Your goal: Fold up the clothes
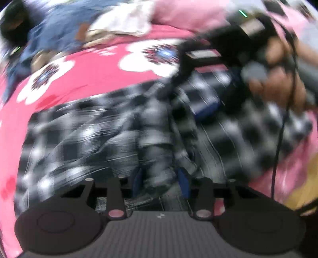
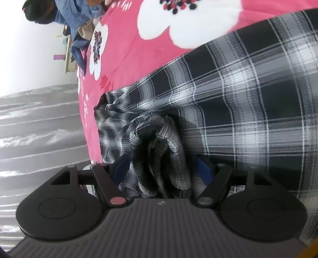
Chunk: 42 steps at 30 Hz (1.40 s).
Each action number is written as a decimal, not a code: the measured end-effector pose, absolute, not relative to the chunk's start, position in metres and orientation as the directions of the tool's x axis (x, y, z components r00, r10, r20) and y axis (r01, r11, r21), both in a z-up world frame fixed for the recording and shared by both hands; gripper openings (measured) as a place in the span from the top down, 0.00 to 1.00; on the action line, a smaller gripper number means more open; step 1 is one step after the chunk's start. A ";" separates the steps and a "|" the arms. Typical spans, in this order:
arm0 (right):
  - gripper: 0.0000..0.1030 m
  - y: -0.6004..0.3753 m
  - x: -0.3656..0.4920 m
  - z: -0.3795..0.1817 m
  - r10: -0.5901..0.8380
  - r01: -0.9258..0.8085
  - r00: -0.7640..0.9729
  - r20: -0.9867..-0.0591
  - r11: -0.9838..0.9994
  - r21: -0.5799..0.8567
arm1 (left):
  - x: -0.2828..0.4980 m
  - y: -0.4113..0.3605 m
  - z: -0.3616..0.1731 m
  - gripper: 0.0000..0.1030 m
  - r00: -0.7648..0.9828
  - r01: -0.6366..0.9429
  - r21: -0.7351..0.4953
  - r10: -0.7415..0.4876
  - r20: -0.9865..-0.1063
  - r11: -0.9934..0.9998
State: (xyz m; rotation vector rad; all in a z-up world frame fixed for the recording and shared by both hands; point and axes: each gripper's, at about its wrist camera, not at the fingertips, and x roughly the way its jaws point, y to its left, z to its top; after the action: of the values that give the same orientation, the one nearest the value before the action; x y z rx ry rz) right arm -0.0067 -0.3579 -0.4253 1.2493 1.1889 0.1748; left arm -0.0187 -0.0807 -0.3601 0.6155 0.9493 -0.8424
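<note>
A black-and-white plaid shirt (image 1: 79,139) lies spread on a pink bedsheet with white flowers (image 1: 99,75). My left gripper (image 1: 160,178) points down at it, and a bunched fold fills the gap between its blue pads; this view is blurred. At the upper right a hand (image 1: 278,83) holds my right gripper (image 1: 190,95) over the same shirt. In the right wrist view the plaid shirt (image 2: 238,99) covers the bedsheet (image 2: 127,49). My right gripper (image 2: 163,168) stands wide, with a loose crumpled wad of shirt between its blue fingers (image 2: 204,170).
A heap of clothes sits at the far side of the bed: blue denim (image 1: 59,25), a white garment (image 1: 123,19) and a pink one (image 1: 188,13). The denim (image 2: 79,12) also shows in the right view. The bed's edge drops to a grey striped floor (image 2: 39,129).
</note>
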 end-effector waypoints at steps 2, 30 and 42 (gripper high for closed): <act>0.30 -0.360 -0.008 -0.428 0.673 0.478 0.448 -0.589 0.377 0.794 | -0.020 -0.086 -0.369 0.69 0.327 0.856 0.126 -0.338 -0.883 0.501; 0.44 -0.326 0.009 -0.428 0.658 0.341 0.454 -0.600 0.494 0.800 | -0.025 -0.091 -0.363 0.80 0.231 0.731 -0.180 -0.487 -0.842 0.659; 0.86 -0.348 -0.025 -0.365 0.574 0.199 0.488 -0.658 0.661 0.724 | -0.057 -0.134 -0.326 0.83 0.044 0.732 -0.410 -0.639 -0.768 0.543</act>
State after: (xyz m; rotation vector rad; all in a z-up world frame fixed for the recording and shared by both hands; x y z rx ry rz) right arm -0.0245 -0.3484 -0.3650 0.8543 1.0665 0.2650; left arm -0.0572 -0.1338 -0.3258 0.1026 1.1089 -1.0507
